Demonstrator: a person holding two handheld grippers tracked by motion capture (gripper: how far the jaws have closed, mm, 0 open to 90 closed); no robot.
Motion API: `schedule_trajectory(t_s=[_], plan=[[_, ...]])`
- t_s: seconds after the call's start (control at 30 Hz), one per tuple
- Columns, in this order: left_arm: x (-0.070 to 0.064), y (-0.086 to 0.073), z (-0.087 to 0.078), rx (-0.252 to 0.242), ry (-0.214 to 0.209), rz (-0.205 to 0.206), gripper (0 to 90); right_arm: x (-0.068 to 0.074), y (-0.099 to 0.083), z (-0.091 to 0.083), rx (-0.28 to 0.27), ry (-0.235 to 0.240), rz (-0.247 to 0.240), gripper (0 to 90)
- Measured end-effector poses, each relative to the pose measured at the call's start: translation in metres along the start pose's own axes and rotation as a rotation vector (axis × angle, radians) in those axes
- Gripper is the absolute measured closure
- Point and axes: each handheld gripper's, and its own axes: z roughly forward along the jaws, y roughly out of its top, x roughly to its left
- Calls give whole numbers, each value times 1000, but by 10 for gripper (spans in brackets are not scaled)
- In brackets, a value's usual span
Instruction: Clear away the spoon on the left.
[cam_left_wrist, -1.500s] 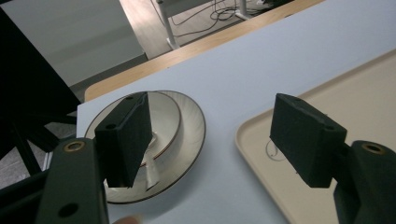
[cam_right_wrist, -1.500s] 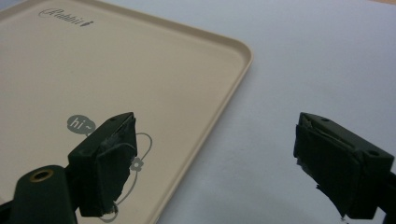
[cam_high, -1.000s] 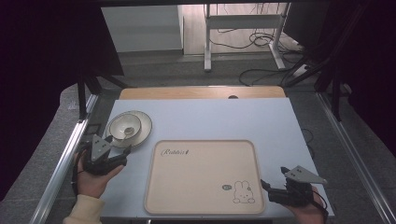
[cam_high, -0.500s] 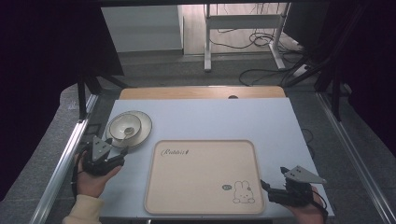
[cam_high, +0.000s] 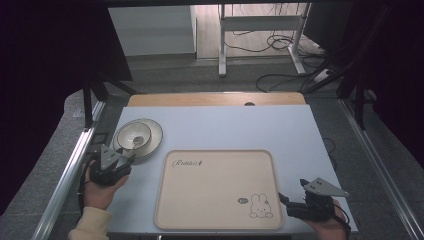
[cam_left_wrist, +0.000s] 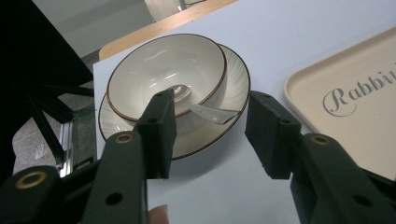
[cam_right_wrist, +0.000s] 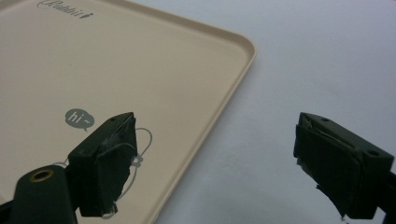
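Left gripper (cam_left_wrist: 210, 135) gapes before a bowl (cam_left_wrist: 167, 74) on a plate (cam_left_wrist: 233, 95), spoon (cam_left_wrist: 205, 111) inside

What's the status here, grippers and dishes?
Left gripper open, jaws facing the bowl stacked on its plate, spoon inside. Right gripper open, empty, at the tray's right edge. Nothing in the way.

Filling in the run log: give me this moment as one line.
left hand-held gripper: open, before bowl on plate | spoon in bowl | right hand-held gripper: open, over tray edge
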Motion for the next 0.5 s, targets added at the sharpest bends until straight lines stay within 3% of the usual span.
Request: schedule_trajectory(t_s=[0.5], plan=[[1,-1,7,12,10,20,666,1,0,0,-3,6,-6,141]])
